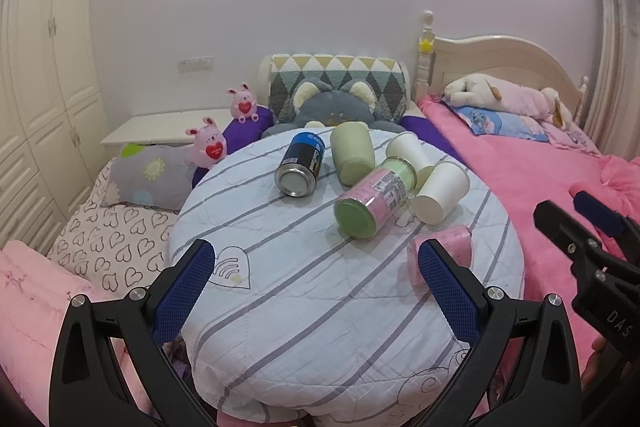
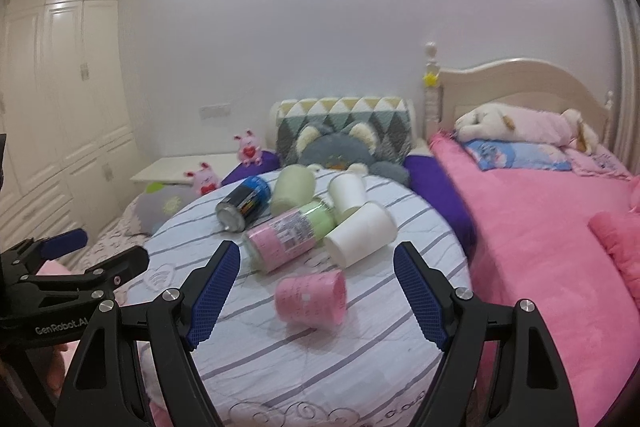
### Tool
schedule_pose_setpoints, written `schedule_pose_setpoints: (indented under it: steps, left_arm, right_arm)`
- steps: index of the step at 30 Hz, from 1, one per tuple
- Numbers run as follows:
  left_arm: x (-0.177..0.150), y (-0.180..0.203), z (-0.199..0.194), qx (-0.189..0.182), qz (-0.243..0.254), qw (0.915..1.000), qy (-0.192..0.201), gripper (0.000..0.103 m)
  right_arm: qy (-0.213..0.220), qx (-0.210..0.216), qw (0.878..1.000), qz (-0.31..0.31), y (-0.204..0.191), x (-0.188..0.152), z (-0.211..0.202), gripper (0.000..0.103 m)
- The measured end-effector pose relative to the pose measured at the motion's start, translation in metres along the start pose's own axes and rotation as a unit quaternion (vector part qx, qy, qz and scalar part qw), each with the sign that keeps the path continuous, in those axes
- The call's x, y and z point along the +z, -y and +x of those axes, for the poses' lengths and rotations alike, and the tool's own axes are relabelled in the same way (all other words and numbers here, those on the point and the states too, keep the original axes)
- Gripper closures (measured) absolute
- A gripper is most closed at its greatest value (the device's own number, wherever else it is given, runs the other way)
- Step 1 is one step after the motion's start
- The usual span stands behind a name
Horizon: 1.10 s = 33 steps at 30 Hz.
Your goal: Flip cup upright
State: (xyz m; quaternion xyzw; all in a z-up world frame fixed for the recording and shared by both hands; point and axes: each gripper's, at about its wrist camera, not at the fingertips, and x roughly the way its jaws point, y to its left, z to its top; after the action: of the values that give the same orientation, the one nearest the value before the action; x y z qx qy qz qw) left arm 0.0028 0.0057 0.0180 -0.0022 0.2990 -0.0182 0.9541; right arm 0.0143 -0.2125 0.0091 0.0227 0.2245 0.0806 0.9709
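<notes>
A pink cup (image 2: 311, 301) lies on its side on the round striped table (image 2: 304, 359), nearest to me; in the left wrist view the pink cup (image 1: 450, 247) is half hidden behind a finger. Behind it lie two white paper cups (image 2: 360, 235) (image 2: 347, 195), a pale green cup (image 2: 292, 189), a pink-labelled green jar (image 2: 286, 239) and a blue can (image 2: 244, 203), all on their sides. My right gripper (image 2: 316, 297) is open, its fingers either side of the pink cup, short of it. My left gripper (image 1: 316, 291) is open and empty over the table.
A pink bed (image 2: 540, 239) with a cream headboard lies to the right. Plush toys (image 1: 334, 107) and pillows sit behind the table. A white side table (image 1: 160, 129) and wardrobe (image 1: 44, 67) stand to the left. The right gripper shows in the left wrist view (image 1: 576, 223).
</notes>
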Motion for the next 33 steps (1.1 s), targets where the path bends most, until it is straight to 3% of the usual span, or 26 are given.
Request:
schedule_pose_setpoints:
  steps: [33]
  left_arm:
    - [-0.005, 0.001, 0.014, 0.007, 0.004, 0.9998, -0.018, 0.0]
  right_arm:
    - [-0.001, -0.004, 1.0, 0.001, 0.009, -0.001, 0.004, 0.022]
